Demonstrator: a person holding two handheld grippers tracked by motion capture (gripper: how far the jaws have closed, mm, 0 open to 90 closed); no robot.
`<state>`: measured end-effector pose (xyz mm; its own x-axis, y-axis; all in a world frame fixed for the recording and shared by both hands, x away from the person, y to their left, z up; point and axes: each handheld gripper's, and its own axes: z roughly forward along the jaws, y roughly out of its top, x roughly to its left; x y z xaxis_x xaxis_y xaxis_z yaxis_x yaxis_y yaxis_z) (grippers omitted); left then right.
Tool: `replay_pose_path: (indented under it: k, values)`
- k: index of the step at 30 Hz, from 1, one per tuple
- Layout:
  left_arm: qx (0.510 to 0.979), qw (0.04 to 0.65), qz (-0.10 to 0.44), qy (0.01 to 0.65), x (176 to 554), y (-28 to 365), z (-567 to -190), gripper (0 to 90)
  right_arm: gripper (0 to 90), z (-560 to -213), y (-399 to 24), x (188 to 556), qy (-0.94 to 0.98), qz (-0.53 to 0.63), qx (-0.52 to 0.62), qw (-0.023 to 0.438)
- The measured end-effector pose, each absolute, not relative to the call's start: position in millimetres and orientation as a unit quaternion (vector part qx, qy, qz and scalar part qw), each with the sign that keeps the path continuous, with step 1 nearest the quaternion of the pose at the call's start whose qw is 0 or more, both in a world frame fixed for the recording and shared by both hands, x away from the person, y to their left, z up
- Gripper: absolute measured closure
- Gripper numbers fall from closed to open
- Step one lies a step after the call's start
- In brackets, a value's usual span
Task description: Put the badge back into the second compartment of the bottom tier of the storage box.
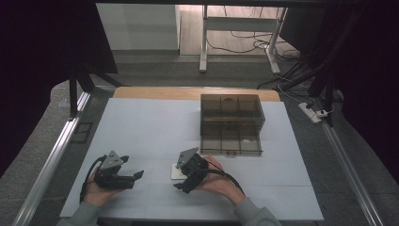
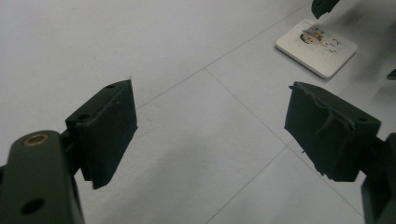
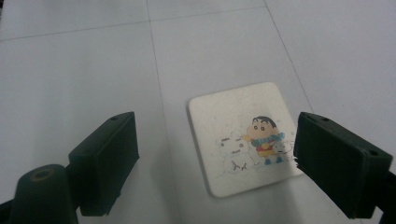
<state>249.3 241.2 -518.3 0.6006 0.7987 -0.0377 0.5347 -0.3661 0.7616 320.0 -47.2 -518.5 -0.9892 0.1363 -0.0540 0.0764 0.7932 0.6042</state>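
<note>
While the right gripper is held wide open over one coaster lying flat on the worktop, nothing is gripped. The left gripper is open and empty. One box is seen beyond.

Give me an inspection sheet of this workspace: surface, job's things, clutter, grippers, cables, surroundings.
Surface: white table with thin grid lines, wooden strip along the far edge.
Job's things: coaster with a cartoon print, flat on the table, untouched.
Clutter: smoky clear drawer box at the far right, one drawer pulled out.
Grippers: left gripper open over bare table; right gripper open, hovering over the coaster, jaws either side of it but not touching.
Cables: one trails from each gripper; more lie on the floor beyond the table beside a power strip.
Surroundings: dark curtains at both sides, white desk legs behind.
</note>
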Motion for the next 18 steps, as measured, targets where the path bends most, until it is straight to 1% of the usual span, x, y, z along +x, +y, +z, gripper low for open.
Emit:
replay_pose_path:
  k: [10, 18]
  values:
    - [0.811, 0.381, 0.169, 0.410, 249.7, 239.9, -519.5, 16.9, 14.3, -525.6, -44.5, 322.7, 0.951, 0.300, 0.058, 0.053]
    - [0.814, 0.377, 0.169, 0.408, 249.7, 238.5, -520.2, 17.0, 16.3, -526.4, -43.9, 323.7, 0.950, 0.302, 0.053, 0.062]
